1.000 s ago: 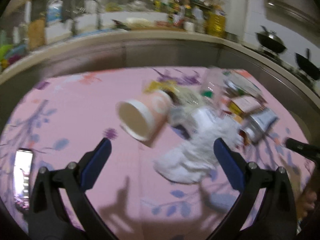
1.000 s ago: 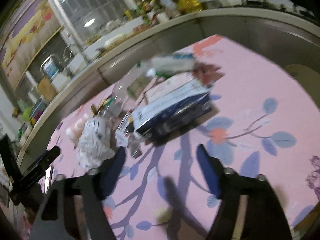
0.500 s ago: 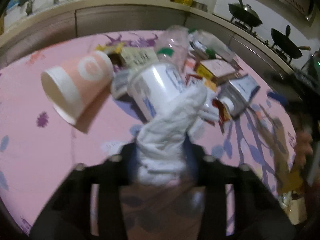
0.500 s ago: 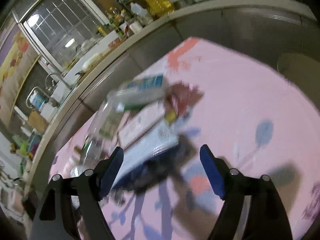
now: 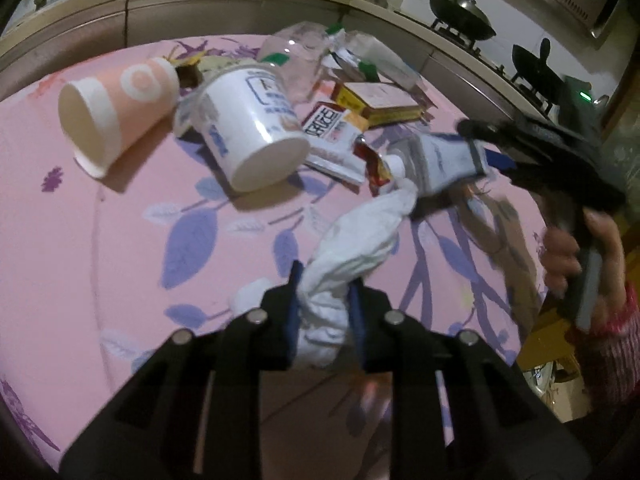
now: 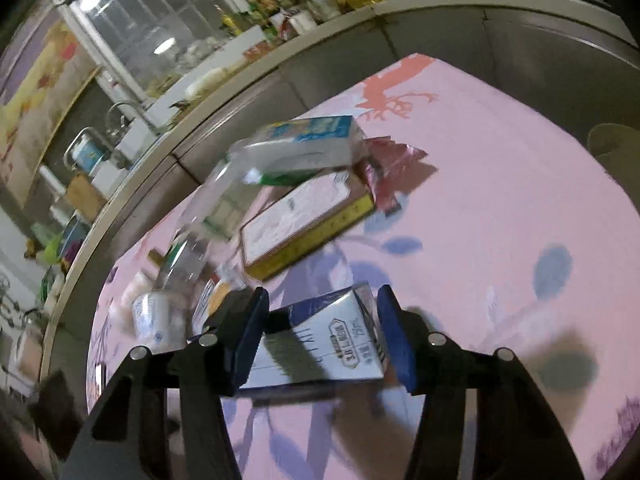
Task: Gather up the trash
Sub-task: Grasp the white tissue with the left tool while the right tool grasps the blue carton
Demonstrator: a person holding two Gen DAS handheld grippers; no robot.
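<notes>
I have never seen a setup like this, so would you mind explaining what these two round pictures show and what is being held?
There is no robot here: a person holds a two-finger gripper in each hand, and a fisheye camera on each looks forward along its fingers, hence the round, bent pictures.

The left camera shows the left gripper, its jaws closing on a crumpled white tissue. At the right edge you see the person's other hand with its tool.

The right camera shows the right gripper, its jaws closing around a small blue-and-white carton.

On the pink flowered tablecloth lies trash: a pink paper cup and a white tub, both on their sides, a flat yellow-edged box, clear plastic bottles and wrappers.
</notes>
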